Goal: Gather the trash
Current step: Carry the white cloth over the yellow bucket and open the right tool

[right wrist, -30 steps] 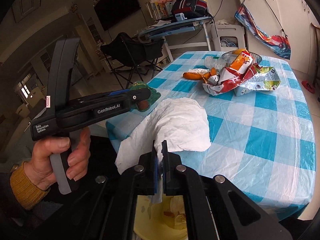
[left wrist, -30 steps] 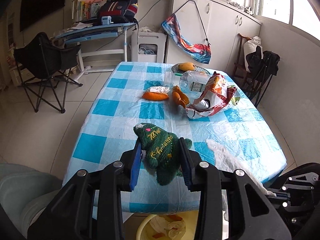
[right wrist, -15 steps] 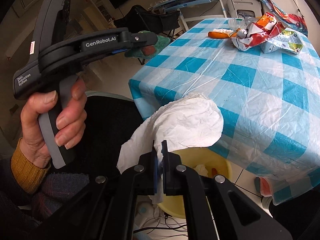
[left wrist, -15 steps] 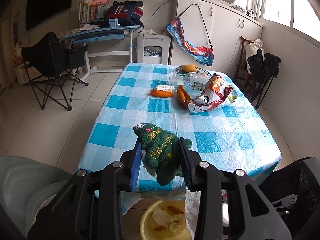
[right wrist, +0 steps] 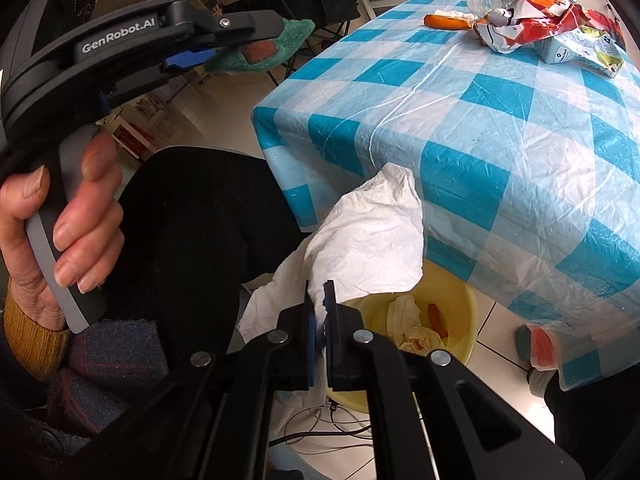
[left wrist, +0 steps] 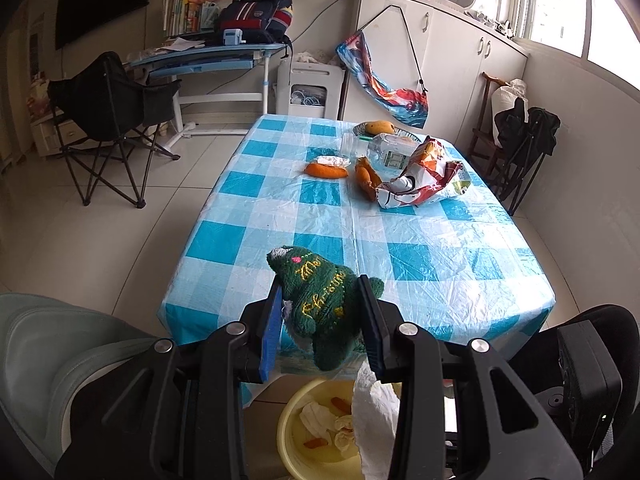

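Down past the near edge of the table, our right gripper has its blue-padded jaws pinched tight on a corner of a crumpled white paper towel, which hangs in front of the blue-and-white checked plastic tablecloth and above the round yellow plastic basin on the tiled floor. That basin holds wadded tissues and a few orange scraps (peel or carrot, we cannot tell which). Our left gripper is partly closed, its two pads pressing on either side of a dark green knitted plush toy with yellow stitched lettering, held in the air just over the table's near edge; in the right wrist view the same toy shows a teal underside with an orange patch, and our hand wraps the grey handle. Farther along the table lie a crumpled red-and-white snack bag, a clear plastic water bottle on its side just beside it, and orange peel pieces next to a small white tissue.
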A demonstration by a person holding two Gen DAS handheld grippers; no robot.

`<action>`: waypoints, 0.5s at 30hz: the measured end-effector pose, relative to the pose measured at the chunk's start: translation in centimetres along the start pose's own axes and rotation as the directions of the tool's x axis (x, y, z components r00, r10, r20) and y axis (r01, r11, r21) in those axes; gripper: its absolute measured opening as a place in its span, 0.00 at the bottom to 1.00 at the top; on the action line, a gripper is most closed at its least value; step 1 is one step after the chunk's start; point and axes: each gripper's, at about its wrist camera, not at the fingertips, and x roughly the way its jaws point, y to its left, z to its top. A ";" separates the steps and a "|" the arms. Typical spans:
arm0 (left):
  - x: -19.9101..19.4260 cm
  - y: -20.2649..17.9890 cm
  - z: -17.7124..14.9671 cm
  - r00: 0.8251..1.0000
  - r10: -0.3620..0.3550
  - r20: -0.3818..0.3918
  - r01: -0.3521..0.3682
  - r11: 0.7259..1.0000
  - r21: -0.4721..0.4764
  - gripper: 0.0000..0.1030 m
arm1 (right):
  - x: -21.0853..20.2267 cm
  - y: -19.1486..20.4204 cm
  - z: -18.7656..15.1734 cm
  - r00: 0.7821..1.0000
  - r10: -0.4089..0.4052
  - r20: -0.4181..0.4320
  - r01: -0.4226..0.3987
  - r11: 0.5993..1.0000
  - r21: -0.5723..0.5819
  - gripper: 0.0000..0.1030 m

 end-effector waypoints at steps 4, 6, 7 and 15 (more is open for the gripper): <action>0.0 0.3 -0.5 1.000 -0.002 -0.011 0.002 1.000 -0.011 0.33 | 1.2 -0.5 -0.2 0.999 -0.021 -0.050 0.022 1.000 0.015 0.05; 0.0 0.4 -0.8 1.000 -0.004 -0.017 0.003 1.000 -0.015 0.33 | 1.5 -0.7 -0.3 0.998 -0.032 -0.062 0.033 0.999 0.022 0.05; 0.0 0.4 -0.9 1.000 -0.004 -0.019 0.004 1.000 -0.016 0.33 | 1.6 -0.7 -0.3 0.997 -0.033 -0.064 0.034 0.999 0.025 0.05; 0.1 -0.1 -1.7 0.999 -0.017 -0.039 0.017 1.000 -0.003 0.33 | 1.1 -0.8 0.1 0.998 -0.055 -0.020 0.056 0.998 0.042 0.46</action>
